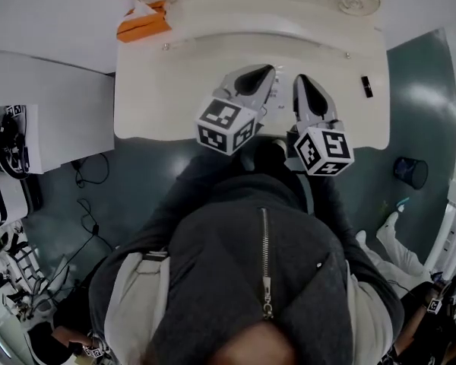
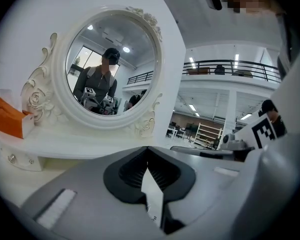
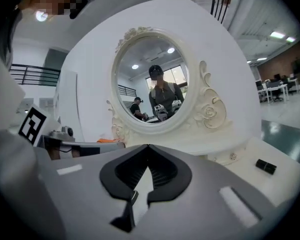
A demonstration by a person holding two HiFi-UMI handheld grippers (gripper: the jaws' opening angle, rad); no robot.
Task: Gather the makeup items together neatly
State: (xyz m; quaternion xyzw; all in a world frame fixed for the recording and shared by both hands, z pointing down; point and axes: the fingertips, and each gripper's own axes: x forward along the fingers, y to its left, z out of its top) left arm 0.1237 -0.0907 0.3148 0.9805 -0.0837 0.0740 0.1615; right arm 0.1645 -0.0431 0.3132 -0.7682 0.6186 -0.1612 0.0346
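Note:
A small black makeup item [image 1: 366, 86] lies alone near the right end of the white dressing table [image 1: 167, 90]; it also shows low on the right in the right gripper view [image 3: 265, 166]. Both grippers hover side by side over the table's middle, pointing toward the oval mirror [image 3: 152, 86]. My left gripper [image 1: 268, 70] is shut, its pads meeting at the tips [image 2: 148, 147] with nothing between them. My right gripper [image 1: 299, 78] is likewise shut and empty [image 3: 148, 145]. The black item sits well to the right of the right gripper.
An orange tissue box [image 1: 143, 23] stands at the table's back left corner [image 2: 7, 116]. The ornate mirror frame [image 2: 110, 69] rises along the back edge. On the floor are a dark bin [image 1: 410, 171] to the right and cables [image 1: 87, 173] to the left.

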